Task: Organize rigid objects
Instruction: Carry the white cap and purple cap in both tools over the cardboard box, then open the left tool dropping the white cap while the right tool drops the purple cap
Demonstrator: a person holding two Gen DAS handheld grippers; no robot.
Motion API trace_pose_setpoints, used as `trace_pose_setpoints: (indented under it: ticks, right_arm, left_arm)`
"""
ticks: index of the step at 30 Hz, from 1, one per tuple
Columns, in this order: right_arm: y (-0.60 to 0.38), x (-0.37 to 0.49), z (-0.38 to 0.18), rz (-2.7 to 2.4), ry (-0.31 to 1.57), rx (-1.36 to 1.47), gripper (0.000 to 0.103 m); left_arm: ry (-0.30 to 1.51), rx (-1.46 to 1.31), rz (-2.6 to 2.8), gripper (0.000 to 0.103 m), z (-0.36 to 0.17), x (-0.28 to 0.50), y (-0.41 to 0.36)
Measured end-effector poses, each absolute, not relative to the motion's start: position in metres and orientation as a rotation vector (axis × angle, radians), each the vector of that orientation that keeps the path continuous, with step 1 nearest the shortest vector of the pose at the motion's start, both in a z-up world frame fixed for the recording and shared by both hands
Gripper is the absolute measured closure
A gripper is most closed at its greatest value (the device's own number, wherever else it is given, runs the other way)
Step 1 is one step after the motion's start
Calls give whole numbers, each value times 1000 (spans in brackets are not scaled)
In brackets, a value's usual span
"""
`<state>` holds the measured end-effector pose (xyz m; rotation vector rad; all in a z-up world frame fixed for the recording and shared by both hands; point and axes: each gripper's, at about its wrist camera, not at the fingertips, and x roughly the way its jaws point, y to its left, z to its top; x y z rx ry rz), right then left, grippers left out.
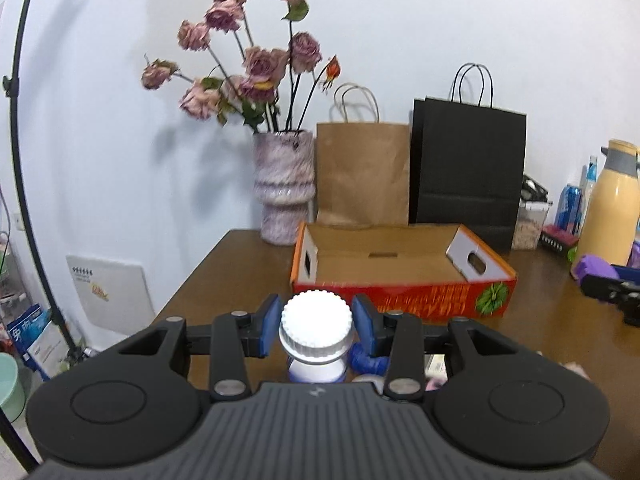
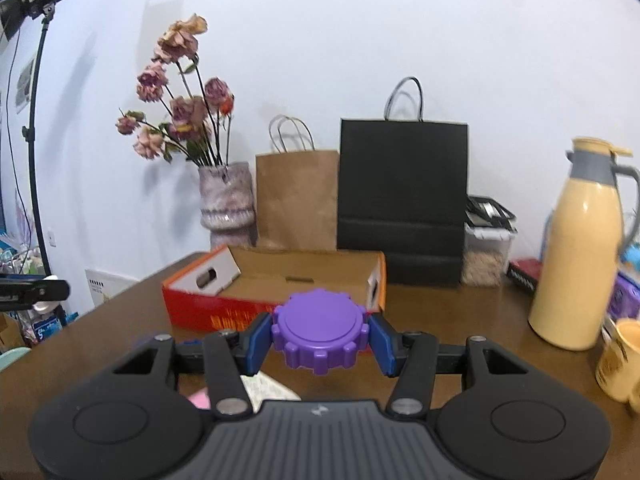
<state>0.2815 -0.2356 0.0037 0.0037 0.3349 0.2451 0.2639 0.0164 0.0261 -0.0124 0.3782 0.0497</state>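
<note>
My left gripper point(image 1: 316, 326) is shut on the ribbed white cap of a white bottle point(image 1: 316, 332), held upright above the brown table. My right gripper point(image 2: 320, 334) is shut on a purple jar with a notched purple lid point(image 2: 320, 330), also lifted off the table. An open orange cardboard box point(image 1: 400, 276) lies just beyond both grippers, its inside bare; in the right wrist view the orange cardboard box point(image 2: 224, 304) sits ahead and slightly left. The right gripper's black and purple body point(image 1: 608, 280) shows at the right edge of the left wrist view.
Behind the box stand a vase of dried roses point(image 1: 285, 188), a brown paper bag point(image 1: 362, 172) and a black paper bag point(image 1: 470, 172). A cream thermos point(image 2: 580, 252), a clear storage tub point(image 2: 486, 256) and a yellow cup point(image 2: 620, 360) crowd the right. Small blue items point(image 1: 366, 362) lie under my left gripper.
</note>
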Motion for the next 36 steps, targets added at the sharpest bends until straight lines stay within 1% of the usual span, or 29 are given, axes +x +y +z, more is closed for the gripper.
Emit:
trace_pose_setpoints:
  ticks: [12,19,27,36]
  right_arm:
    - [-202,346,19,278,302,28,51]
    - [-188,389,26,277,304,12,51]
    - [-181,446,20,288,350,31,51]
    - [-167,503,-3,271,437,-27,51]
  left_arm:
    - [353,-50,30,63,40,330,5]
    - [371,-80,41,63,33,376,3]
    - [423,-97,65,63,23,439,1]
    - [486,-60,85,63,3,497,-1]
